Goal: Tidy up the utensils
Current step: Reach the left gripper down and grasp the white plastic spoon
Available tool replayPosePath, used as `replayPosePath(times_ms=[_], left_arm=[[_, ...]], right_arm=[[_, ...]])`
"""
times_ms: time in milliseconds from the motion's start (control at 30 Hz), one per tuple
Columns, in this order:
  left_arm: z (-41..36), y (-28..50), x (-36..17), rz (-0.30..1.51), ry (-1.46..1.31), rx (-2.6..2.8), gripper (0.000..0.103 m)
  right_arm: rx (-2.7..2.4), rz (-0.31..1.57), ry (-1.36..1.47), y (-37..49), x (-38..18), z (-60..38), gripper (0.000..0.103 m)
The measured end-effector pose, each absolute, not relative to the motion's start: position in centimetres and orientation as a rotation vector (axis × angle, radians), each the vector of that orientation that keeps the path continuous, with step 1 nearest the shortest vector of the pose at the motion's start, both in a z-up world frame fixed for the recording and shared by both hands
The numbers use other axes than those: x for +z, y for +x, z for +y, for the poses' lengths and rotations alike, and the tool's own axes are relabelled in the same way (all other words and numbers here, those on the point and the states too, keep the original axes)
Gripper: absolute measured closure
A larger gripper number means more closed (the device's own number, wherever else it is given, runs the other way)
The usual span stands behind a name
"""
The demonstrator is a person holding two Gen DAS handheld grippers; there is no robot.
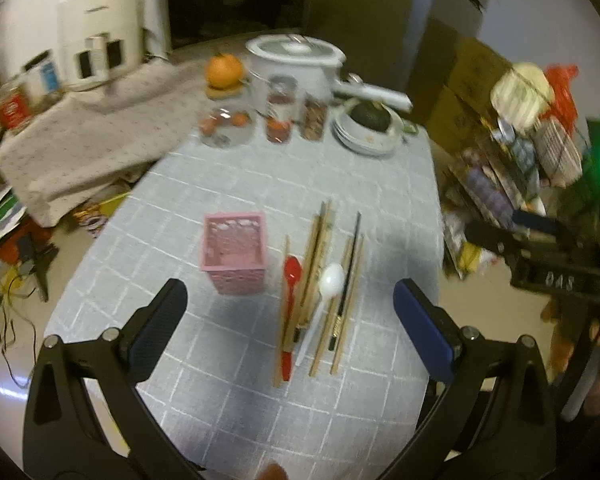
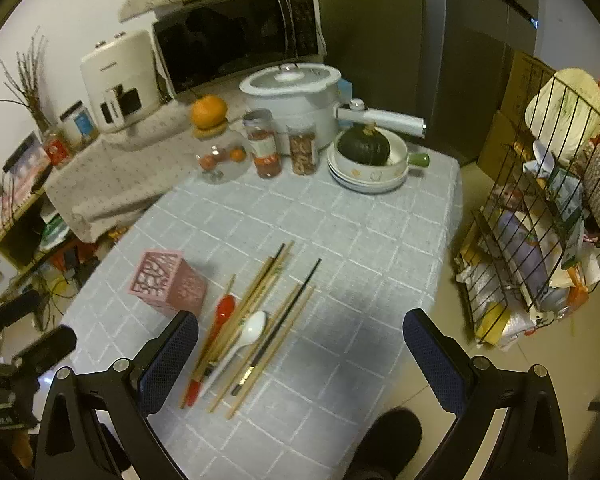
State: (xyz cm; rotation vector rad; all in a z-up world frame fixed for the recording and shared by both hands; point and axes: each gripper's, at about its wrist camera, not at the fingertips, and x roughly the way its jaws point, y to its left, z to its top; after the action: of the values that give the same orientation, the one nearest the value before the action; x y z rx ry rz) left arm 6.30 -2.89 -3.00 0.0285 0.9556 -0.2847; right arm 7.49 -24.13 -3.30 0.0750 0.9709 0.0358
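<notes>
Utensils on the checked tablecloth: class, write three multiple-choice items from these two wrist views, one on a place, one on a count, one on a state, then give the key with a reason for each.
1. Where do the utensils lie relative to the pink holder?
A. Inside it
B. On the cloth to its right
C. On the stacked plates

2. How many spoons lie among the chopsticks?
A. Two
B. Four
C. None

3. In what state are the two grippers?
A. Both shut on chopsticks
B. Left shut, right open
C. Both open, holding nothing

Key:
1 B: the left wrist view shows the holder without utensils and the row lying beside it on the tablecloth.
2 A: one red spoon and one white spoon.
3 C: the left gripper and right gripper each show wide-spread fingers above the table with nothing between them.
</notes>
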Motion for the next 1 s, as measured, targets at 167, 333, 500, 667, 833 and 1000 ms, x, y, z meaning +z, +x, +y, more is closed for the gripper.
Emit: replayPosePath(times_ms=[167, 333, 500, 667, 833, 1000], left_arm=[[-5.1, 8.1, -5.3, 1.074, 0.035, -0.381, 0.005], [-7.5, 9.9, -8.5, 1.179, 0.067, -0.408, 0.025], [-9.4, 11.5, -12.2, 1.284, 0.062, -0.429, 0.048], [-11.1, 13.3, -16.4, 1.365, 0.042, -0.454, 0.070], [-12.2, 14.6, -18.6, 1.385, 0.062, -0.428, 0.075], [-12.4, 15.7, -20.4, 1.386, 0.087, -0.352, 0.087]], right_arm=[[-0.015, 1.034, 0.043, 9.0, -5.2, -26.3, 0.000], [-0.023, 1.114, 0.073, 10.5, -7.6, -28.0, 0.000], [-0.041, 1.189, 0.089, 11.9, -10.2, -29.3, 0.000], [-0.067, 1.246, 0.107, 12.4, -12.3, -30.5, 0.000], [-0.083, 1.281, 0.119, 12.4, -13.6, -31.0, 0.000], [-0.097, 1.304, 0.106, 12.5, -14.6, -31.3, 0.000]])
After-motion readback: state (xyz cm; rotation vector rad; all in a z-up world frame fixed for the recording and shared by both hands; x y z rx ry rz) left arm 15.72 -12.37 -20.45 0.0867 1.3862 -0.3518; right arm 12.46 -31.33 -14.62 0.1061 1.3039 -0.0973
